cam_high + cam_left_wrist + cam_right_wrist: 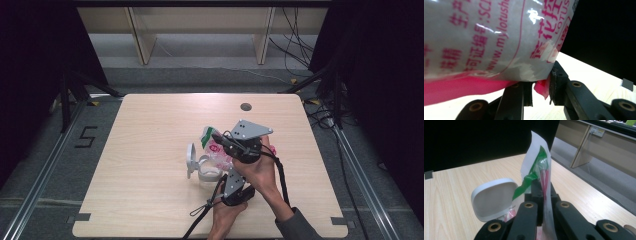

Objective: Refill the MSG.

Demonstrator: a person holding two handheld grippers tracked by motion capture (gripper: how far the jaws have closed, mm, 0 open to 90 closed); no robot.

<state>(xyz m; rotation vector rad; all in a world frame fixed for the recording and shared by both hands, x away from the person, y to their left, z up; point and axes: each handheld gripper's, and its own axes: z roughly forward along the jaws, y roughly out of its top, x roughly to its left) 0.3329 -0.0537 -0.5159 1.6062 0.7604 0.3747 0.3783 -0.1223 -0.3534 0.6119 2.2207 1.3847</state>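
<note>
A plastic bag [212, 145], white with pink print and a green band, hangs above the table between both grippers. My right gripper [218, 137], under its grey plate, is shut on the bag's upper part [541, 167]; in the right gripper view its jaws [543, 187] pinch the film just below the green band. My left gripper [231, 176] comes from below. Its jaws [541, 86] are shut on the pink bottom corner [541, 90] of the bag [486, 37]. A white container [207, 172] with its lid [190, 160] swung open stands under the bag, and the lid [494, 197] rises beside my right jaws.
The light wooden table [150, 125] has a round cable hole [245, 106] near its far edge. Black cables trail from both grippers toward the near edge. Beyond the table are shelf legs, floor cables and dark curtains on both sides.
</note>
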